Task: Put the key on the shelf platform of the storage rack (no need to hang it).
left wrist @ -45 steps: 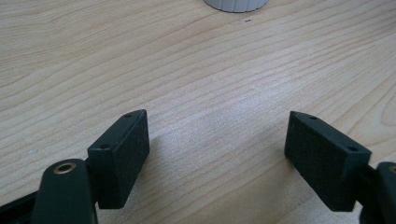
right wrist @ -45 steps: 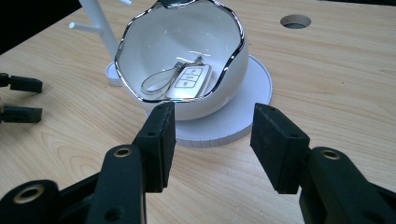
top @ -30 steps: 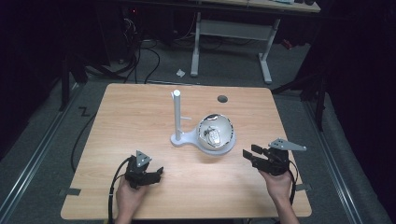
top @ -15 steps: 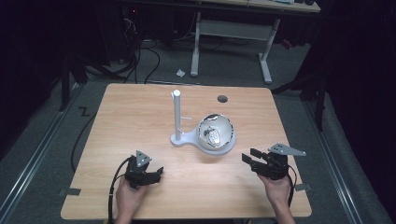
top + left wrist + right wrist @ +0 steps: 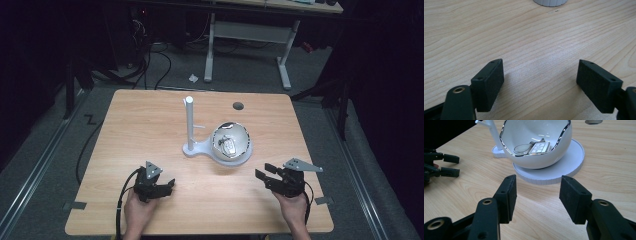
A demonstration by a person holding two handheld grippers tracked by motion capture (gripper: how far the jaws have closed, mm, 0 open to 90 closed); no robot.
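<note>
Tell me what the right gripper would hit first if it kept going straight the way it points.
Probably the rim of the white round base under the white bowl; the open right gripper points at it, with bare table between.

White bowl (chrome rim), white stand, wood-grain table

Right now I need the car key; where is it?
The car key lies inside the white bowl on the round stand base, right of the upright post, ahead of the right claw.
</note>
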